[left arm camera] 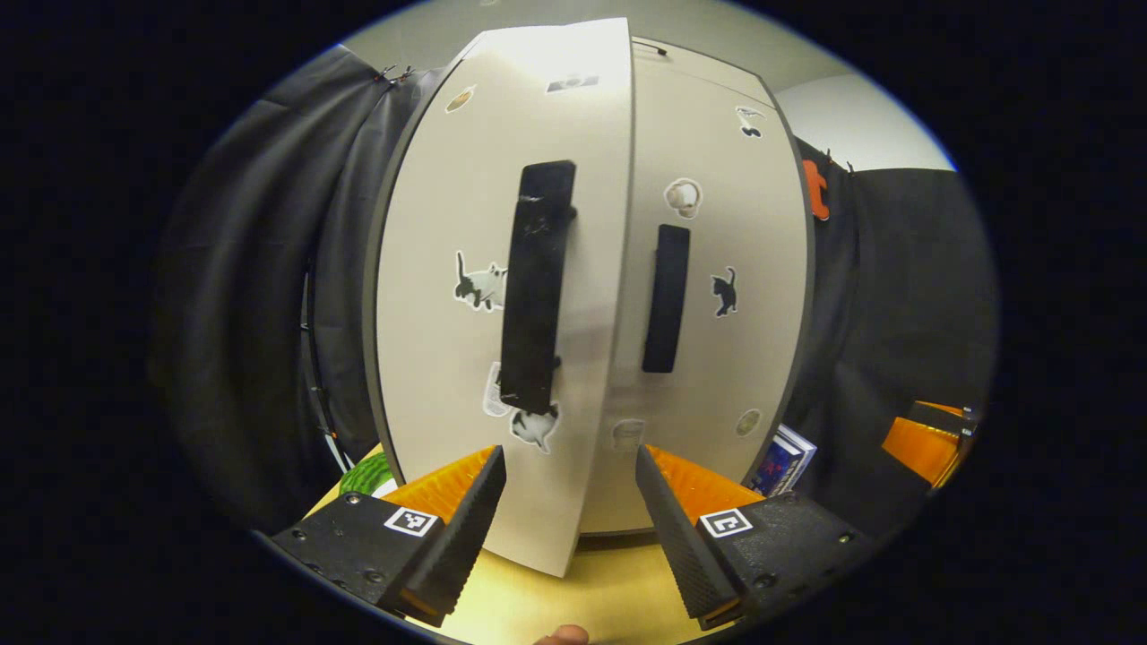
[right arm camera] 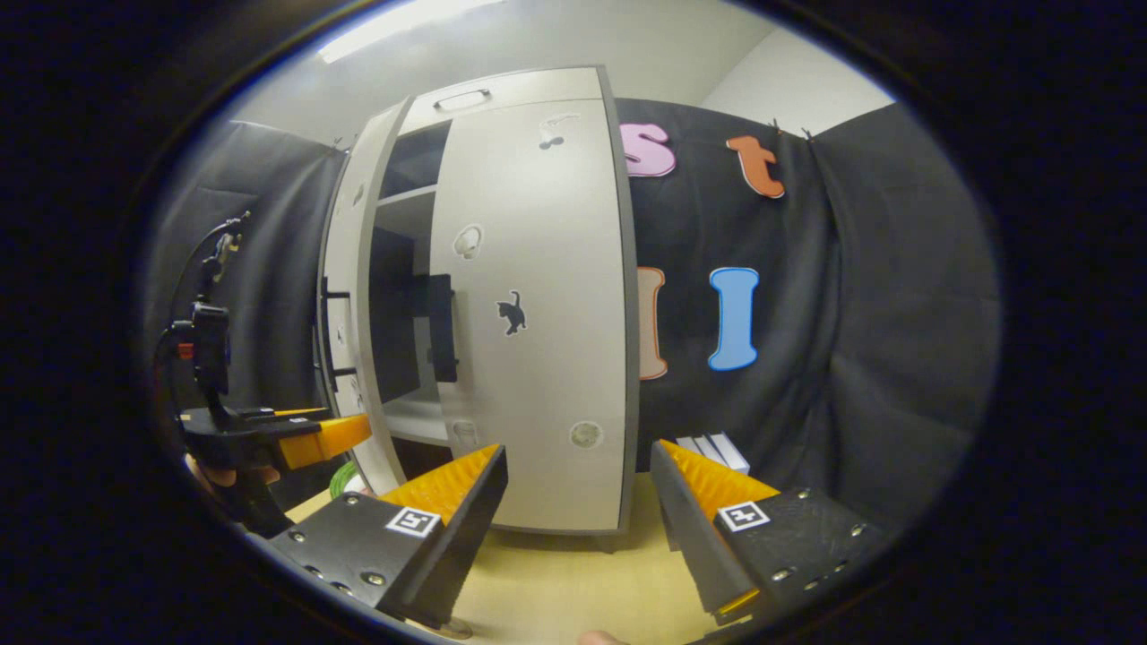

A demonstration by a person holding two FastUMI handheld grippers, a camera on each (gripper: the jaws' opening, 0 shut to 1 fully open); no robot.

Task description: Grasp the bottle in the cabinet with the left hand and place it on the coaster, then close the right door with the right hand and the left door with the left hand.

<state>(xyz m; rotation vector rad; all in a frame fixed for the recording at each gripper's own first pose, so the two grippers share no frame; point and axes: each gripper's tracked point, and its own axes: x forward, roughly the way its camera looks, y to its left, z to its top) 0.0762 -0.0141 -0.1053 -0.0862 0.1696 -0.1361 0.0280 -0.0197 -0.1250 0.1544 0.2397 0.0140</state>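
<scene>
Two doors: the cabinet [right arm camera: 529,305] is the landmark; its right door [right arm camera: 538,313] lies flat against the cabinet front, while its left door [left arm camera: 502,296] stands ajar, swung out from the cabinet's left side.
Left door, position: seen in the left gripper view, its free edge juts toward the camera, overlapping the right door's edge; in the right gripper view a dark gap with shelves shows between the two doors.
Left door, direction: tall and upright, long axis vertical; its outer face turns toward the left gripper [left arm camera: 571,502].
Handle: a dark upright bar [left arm camera: 536,287] on the left door's face, near the free edge, long axis vertical.
Handling, as a judgement: a stiff, light panel on hinges, not fragile; it should swing with a gentle push on the flat face beside the handle, with no grip needed.
Left gripper: jaws wide, holding nothing, just in front of the left door's lower edge.
Right gripper [right arm camera: 578,502]: jaws wide, holding nothing, in front of the cabinet's right door, apart from it.
Table [right arm camera: 556,582]: pale wood under the cabinet.
Bottle and coaster: cannot tell where they are.
</scene>
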